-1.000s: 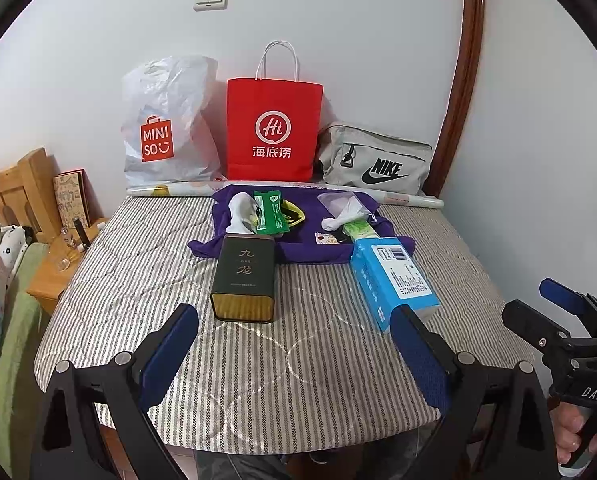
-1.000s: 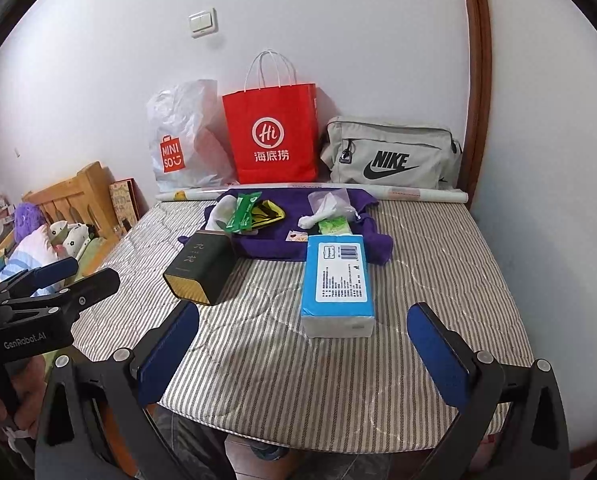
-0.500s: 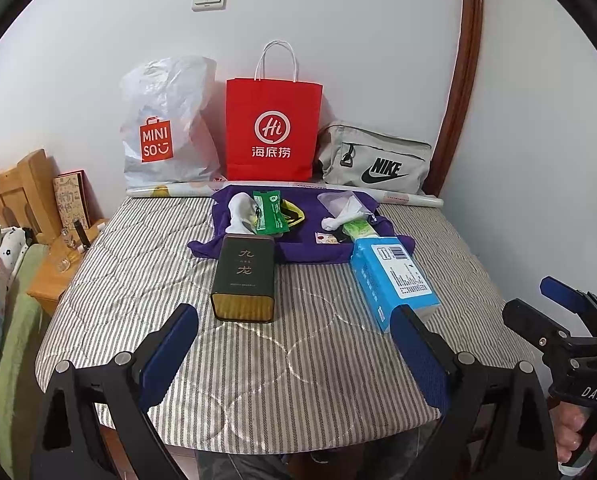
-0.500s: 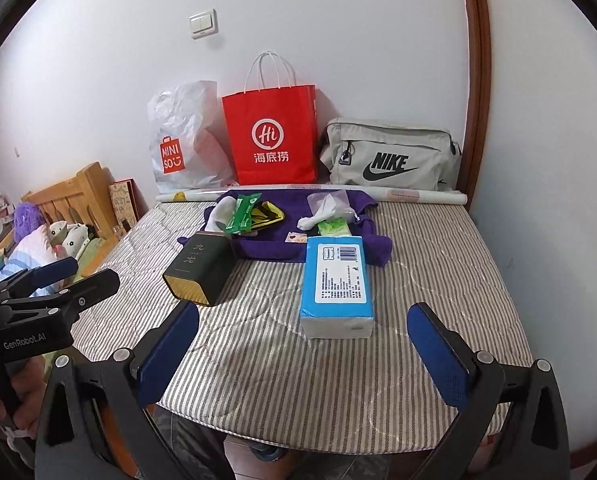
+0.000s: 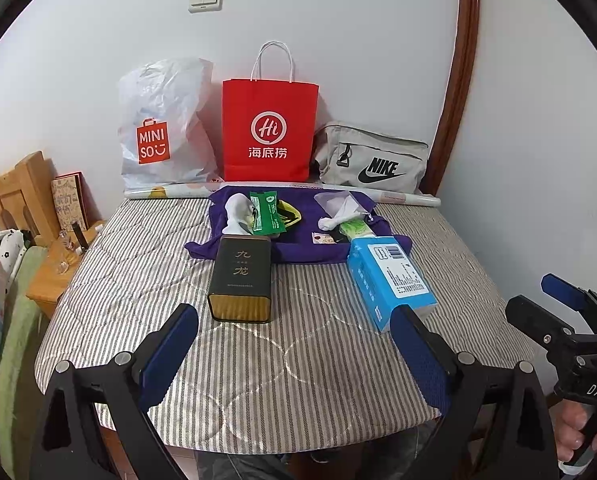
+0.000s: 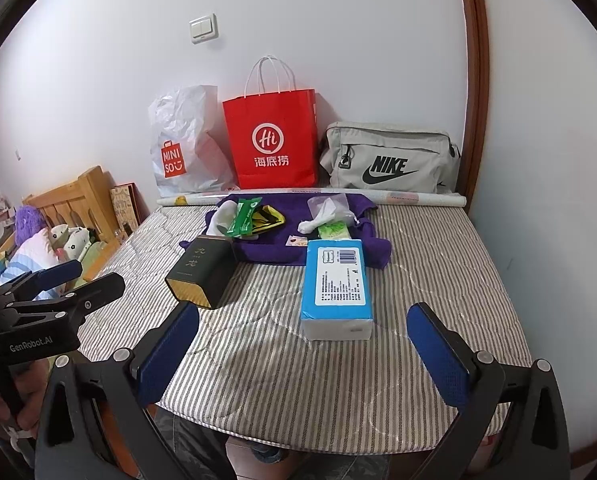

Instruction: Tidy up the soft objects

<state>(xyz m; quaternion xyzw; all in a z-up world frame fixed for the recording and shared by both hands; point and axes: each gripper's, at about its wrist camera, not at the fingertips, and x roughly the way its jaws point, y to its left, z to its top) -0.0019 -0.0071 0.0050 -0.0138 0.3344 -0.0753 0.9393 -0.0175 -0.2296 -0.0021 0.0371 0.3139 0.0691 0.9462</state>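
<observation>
A purple cloth (image 5: 310, 248) (image 6: 266, 252) lies at the back of the striped pad. On it lie a white sock (image 5: 234, 210), a green packet (image 5: 265, 214) (image 6: 243, 218), a yellow-black item (image 6: 270, 216), a clear bag with white stuff (image 5: 338, 210) (image 6: 326, 212) and a green tissue pack (image 6: 333, 230). A blue tissue pack (image 5: 390, 280) (image 6: 337, 284) and a black tin (image 5: 241, 278) (image 6: 200, 272) lie nearer. My left gripper (image 5: 294, 354) and right gripper (image 6: 304, 354) are both open and empty, at the near edge.
A white Miniso bag (image 5: 162, 128), a red paper bag (image 5: 269, 128), a grey Nike bag (image 5: 374, 160) and a paper roll (image 6: 418, 200) stand along the back wall. A wooden bed frame (image 5: 10, 192) with plush toys (image 6: 70, 240) is at the left. A wall is close on the right.
</observation>
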